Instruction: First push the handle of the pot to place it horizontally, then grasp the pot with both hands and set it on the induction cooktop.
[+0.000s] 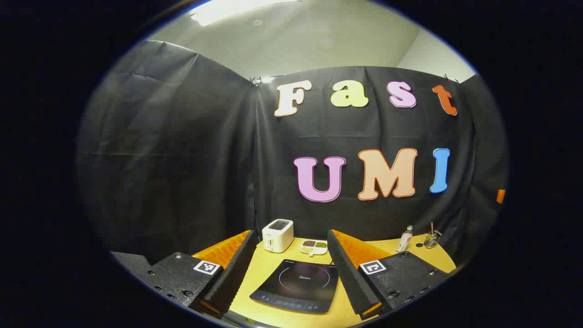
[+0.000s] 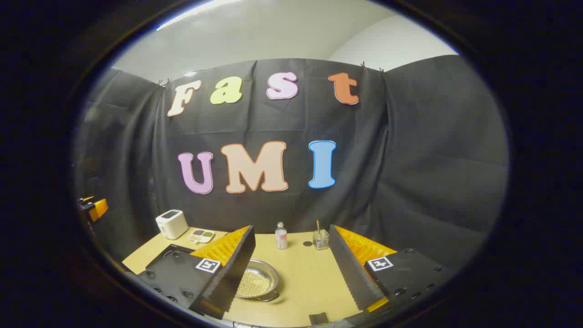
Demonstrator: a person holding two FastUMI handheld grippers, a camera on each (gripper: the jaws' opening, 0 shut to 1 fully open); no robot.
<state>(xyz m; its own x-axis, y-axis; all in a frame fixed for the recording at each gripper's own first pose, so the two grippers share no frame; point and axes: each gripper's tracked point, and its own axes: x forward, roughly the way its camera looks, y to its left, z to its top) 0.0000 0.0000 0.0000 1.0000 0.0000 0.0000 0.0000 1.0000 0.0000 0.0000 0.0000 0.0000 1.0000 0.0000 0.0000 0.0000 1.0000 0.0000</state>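
A black induction cooktop (image 1: 298, 284) lies flat on the yellow table (image 1: 264, 269) in the left gripper view, framed between the fingers of my left gripper (image 1: 289, 269), which is open and holds nothing. In the right gripper view a shallow metal pot (image 2: 257, 281) holding small yellowish grains sits on the table (image 2: 309, 278), partly hidden behind the left finger. Its dark handle (image 2: 268, 297) pokes out toward the near side. My right gripper (image 2: 291, 266) hangs above the table, open and empty, with the pot low between its fingers toward the left one.
A white toaster (image 1: 277, 235) and a small divided dish of beans (image 1: 314, 246) stand behind the cooktop. A small bottle (image 2: 281, 235) and a glass with a stick (image 2: 320, 238) sit near the back wall. The other gripper's orange edge (image 2: 93, 207) shows at far left.
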